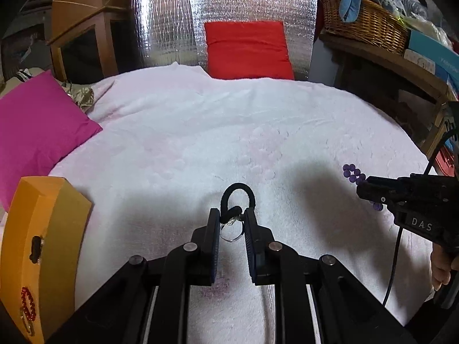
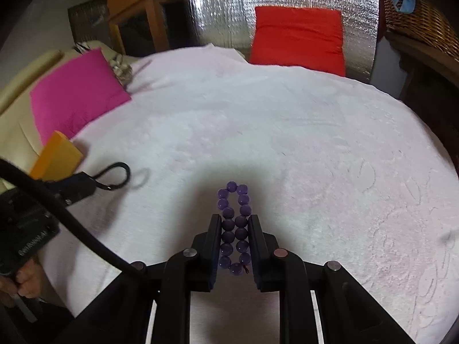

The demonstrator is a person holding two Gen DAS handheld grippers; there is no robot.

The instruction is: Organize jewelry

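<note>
Jewelry is in both tongs: the right tongs (image 2: 233, 220) are clamped on a purple bead bracelet (image 2: 235, 226), squeezed into a long loop above the white textured cloth (image 2: 287, 143). Only the left view shows the left tongs (image 1: 231, 215) pinching a black cord loop (image 1: 237, 193) with a small clear, hard-to-read piece, and, lower left, the cut-off orange box (image 1: 43, 243) holding red beads (image 1: 28, 304).

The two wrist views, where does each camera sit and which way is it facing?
Left wrist: on the left tongs, facing down over the white cloth; its fingers hold a black loop; the right tongs and a hand show at right.
Right wrist: on the right tongs, facing likewise; they grip purple beads; the left tongs show at left.
Shared: cloth, red cushion, pink cushion, yellow box.
</note>
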